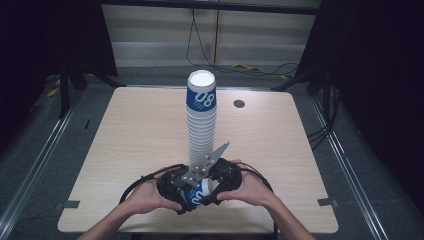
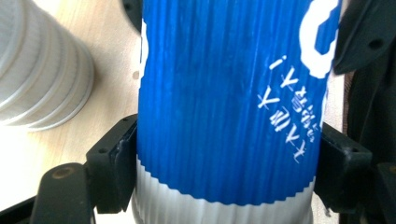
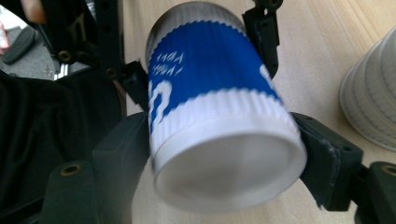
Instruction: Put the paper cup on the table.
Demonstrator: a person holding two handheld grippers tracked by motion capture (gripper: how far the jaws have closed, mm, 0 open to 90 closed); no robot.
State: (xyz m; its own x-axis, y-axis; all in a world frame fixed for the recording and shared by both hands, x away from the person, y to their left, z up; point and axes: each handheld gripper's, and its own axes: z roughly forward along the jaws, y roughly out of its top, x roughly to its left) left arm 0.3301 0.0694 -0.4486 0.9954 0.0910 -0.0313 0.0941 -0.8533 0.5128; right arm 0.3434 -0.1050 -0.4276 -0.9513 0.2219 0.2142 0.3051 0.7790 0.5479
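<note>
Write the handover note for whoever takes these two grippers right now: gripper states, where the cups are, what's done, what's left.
Left gripper: shut on the blue cup, jaws pressed against both sides of its ribbed wall.
Right gripper: shut on the same cup, jaws at its white closed end.
Blue cup: held on its side between the two grippers at the table's near edge, just in front of the stack.
Cup stack: a tall upside-down tower at mid-table with a blue cup on top.
Done: many cups stacked, going by the tower.
Left: probably release one gripper, turn the held cup and set it on the tower, gently since it stands tall.
</note>
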